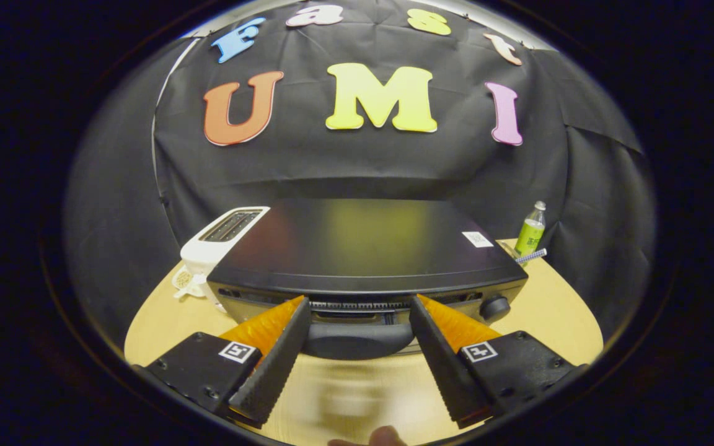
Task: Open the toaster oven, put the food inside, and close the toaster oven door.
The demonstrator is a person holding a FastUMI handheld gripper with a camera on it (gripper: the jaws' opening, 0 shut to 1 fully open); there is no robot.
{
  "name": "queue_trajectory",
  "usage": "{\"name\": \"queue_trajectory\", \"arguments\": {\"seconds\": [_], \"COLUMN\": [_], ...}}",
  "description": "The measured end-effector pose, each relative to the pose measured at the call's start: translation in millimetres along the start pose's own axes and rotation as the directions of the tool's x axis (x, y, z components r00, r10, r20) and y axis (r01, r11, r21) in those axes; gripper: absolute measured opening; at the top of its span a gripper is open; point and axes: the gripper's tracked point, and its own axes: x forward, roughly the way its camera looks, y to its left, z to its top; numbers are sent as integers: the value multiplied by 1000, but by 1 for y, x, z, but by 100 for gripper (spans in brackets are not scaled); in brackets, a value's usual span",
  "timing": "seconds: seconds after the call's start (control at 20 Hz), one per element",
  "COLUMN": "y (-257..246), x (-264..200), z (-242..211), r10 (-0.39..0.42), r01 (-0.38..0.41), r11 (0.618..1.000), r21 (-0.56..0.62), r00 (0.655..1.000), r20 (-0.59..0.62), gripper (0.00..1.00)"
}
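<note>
Your fingertip [385, 437] shows at six o'clock, nearest the lens, just below the wooden table [568, 322]. Above it your gripper [360, 306] has its two fingers spread wide apart, gripping nothing; the tips reach up to the front face of the toaster oven [363, 248], one at each end of its dark door handle [360, 339], which sits in the gap between them. Whether the tips actually touch the oven front cannot be told from this angle.

You are looking down on the oven's flat black top, which runs from the fingers toward twelve o'clock. A small white sticker [477, 239] lies on that top toward two o'clock. On the front, just outside your right finger at about three o'clock, sits a round black knob [494, 308]. The door appears closed, with a ribbed strip along its upper edge between the fingertips.

At ten o'clock from the fingers, a white slot toaster [220, 238] stands just beside the oven's left side. At two o'clock, beyond the oven's right corner, a green bottle [530, 230] stands upright near the table's far edge, with a striped stick-like thing [532, 255] lying at its base.
</note>
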Motion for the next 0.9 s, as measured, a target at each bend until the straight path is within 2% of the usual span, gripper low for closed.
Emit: {"name": "queue_trajectory", "arguments": {"seconds": [0.35,0.5,0.6,0.7,0.9], "y": [-1,-2,-1,-8,-18], "x": [-45,-55,-59,-69,-91], "z": [-71,-114,-139,-139,-111], "r10": [5,26,64,76,106], "r01": [-8,-32,-75,-86,-112], "r11": [1000,999,997,996,993], "r21": [-29,-30,-35,-30,-23], "r00": [996,983,964,966,975], "r20": [-85,-180,-257,-249,-195], "gripper": [100,100,100,100,100]}}
